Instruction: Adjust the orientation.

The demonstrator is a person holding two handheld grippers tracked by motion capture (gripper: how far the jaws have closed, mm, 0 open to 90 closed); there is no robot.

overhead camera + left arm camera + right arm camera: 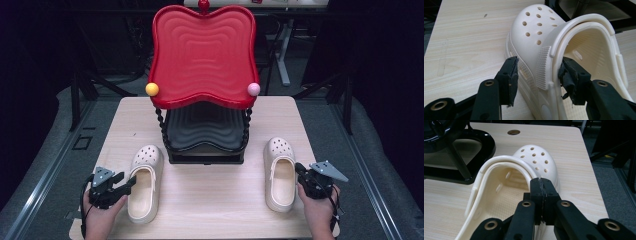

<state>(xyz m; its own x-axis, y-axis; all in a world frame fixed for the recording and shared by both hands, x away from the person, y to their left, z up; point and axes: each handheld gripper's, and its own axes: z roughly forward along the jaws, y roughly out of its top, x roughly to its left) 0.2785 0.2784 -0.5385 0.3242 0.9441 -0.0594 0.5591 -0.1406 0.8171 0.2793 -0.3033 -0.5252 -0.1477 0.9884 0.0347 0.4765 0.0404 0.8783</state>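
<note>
1. Cream foam is what you are working with: the left clog (144, 183) lies flat on the table (210, 210) at your left, toe toward the rack, and the right clog (280, 173) lies the same way at your right, well apart from it.
2. Your left gripper (537, 75) has its jaws apart and straddling the outer wall of the left clog (554, 57), one jaw outside against the textured side, the other inside the heel opening (not yet squeezing, as far as the gap shows).
3. Your right gripper (541, 197) has its jaws pressed together at the rim of the right clog (524, 177); whether a sliver of the rim is pinched between them you cannot tell from this angle.
4. Judging by how things lie, the job is at its start: both clogs rest on the wood, nothing sits on the black lower tray (205, 131) or the red upper tray (202, 55), so the lifting and placing are all left to do.
5. The high view gives you what the gripper views lack: the whole two-tier rack with its yellow ball (152, 89) and pink ball (254, 89), and both hands at once, left gripper (120, 184) and right gripper (301, 172).
6. The gripper views give you what the high view blurs, namely how the jaws stand on each rim, plus the round hole in the table (513, 132) beyond the right clog.
</note>
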